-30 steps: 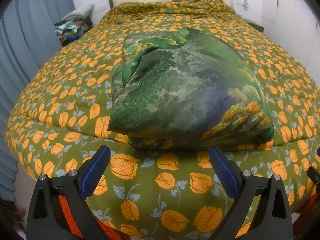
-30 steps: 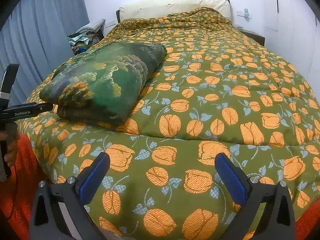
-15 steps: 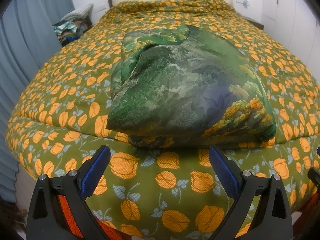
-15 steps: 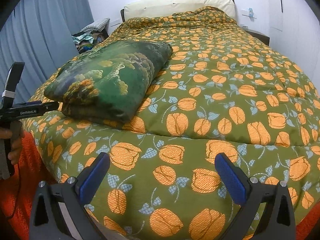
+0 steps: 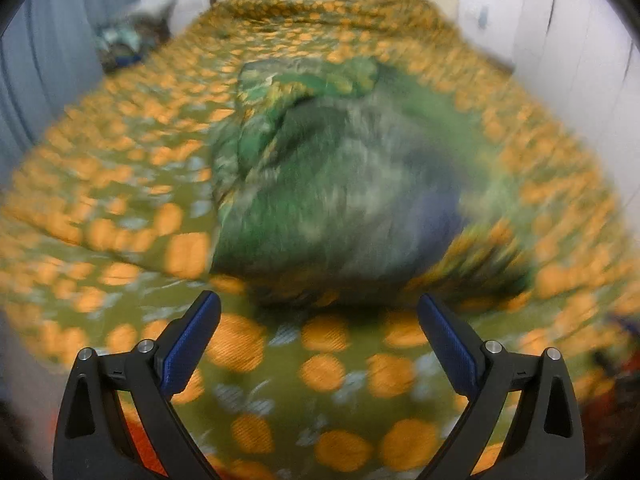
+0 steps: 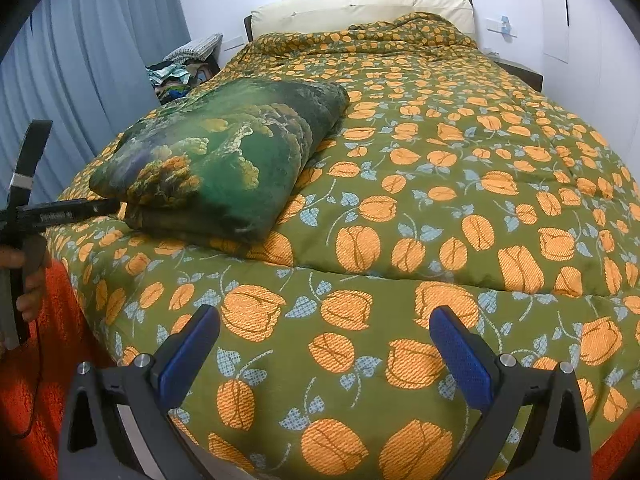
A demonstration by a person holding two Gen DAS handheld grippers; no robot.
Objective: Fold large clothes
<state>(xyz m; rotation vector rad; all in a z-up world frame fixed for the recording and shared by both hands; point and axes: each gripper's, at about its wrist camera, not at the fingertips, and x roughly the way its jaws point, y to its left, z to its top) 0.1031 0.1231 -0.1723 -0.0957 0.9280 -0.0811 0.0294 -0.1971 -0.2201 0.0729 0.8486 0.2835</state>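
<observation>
A folded green garment with a landscape print (image 5: 344,184) (image 6: 224,160) lies as a thick bundle on the near left part of the bed. My left gripper (image 5: 319,316) is open just short of its near edge, with nothing between the fingers; this view is blurred by motion. In the right wrist view the left gripper's black body (image 6: 44,214) reaches the bundle's near-left corner, held by a hand (image 6: 28,280). My right gripper (image 6: 325,330) is open and empty over the foot of the bed, to the right of the bundle.
The bed's olive quilt with orange flowers (image 6: 460,168) spreads wide to the right of the bundle. A cream headboard (image 6: 360,4) stands at the far end. Blue curtains (image 6: 80,64) and a pile of clothes (image 6: 180,72) are on the left, and a white wall (image 6: 592,20) on the right.
My left gripper has moved quickly toward the bundle, blurring its view. The right gripper has drifted a little forward and left. Both stay open.
</observation>
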